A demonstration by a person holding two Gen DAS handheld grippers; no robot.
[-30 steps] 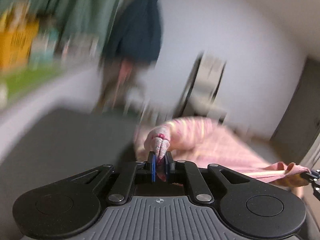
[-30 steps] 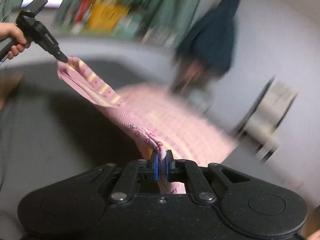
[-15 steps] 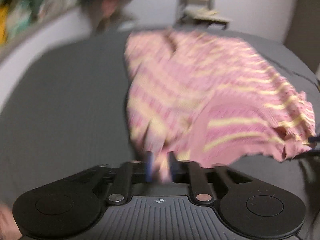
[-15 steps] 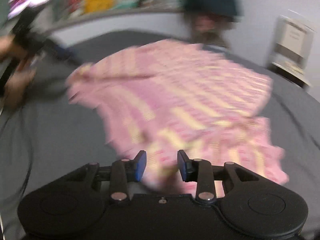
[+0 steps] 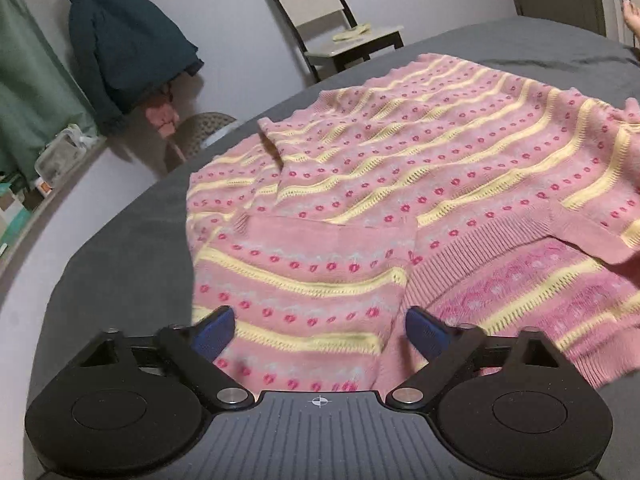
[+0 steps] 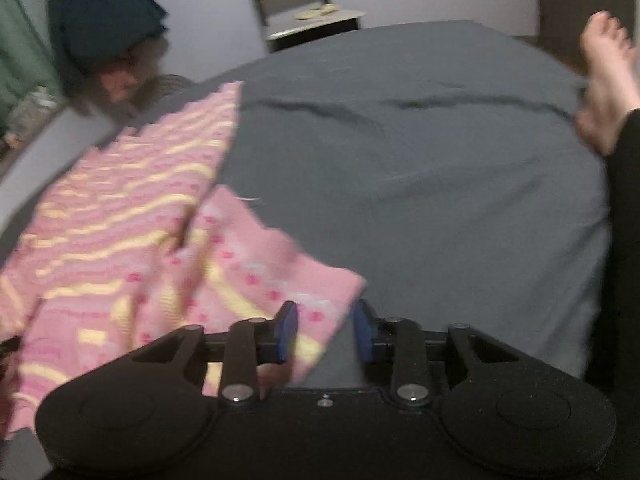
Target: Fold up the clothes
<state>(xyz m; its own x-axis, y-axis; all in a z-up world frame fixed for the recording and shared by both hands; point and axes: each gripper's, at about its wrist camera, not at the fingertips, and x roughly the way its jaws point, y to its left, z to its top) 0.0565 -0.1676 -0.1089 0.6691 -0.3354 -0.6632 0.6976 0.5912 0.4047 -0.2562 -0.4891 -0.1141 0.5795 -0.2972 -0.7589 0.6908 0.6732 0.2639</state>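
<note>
The pink striped sweater (image 5: 400, 184) lies spread on the grey bed sheet (image 6: 420, 160), its body flat and one sleeve (image 5: 304, 280) folded across the near edge. The left gripper (image 5: 318, 332) sits low over that sleeve with its jaws opening wide; the blue pads (image 5: 214, 330) stand clear on either side of the knit and press on nothing. The right gripper (image 6: 326, 332) straddles a corner of the sweater at the opposite near edge; a gap shows between its pads there and the cloth is not pinched, while the jaws are closing. To do this step well, lift both grippers straight off the laid fabric so the fold is not dragged, then smooth the ridge along the ribbed hem before taking new hold points at matching corners. The right-hand view is blurred, so the sweater's pattern and edge there are hard to read. The far side of the sweater is cut off in both views. A chair (image 5: 340, 20), a dark jacket (image 5: 120, 48) and a bare foot (image 6: 608, 80) border the bed.
</note>
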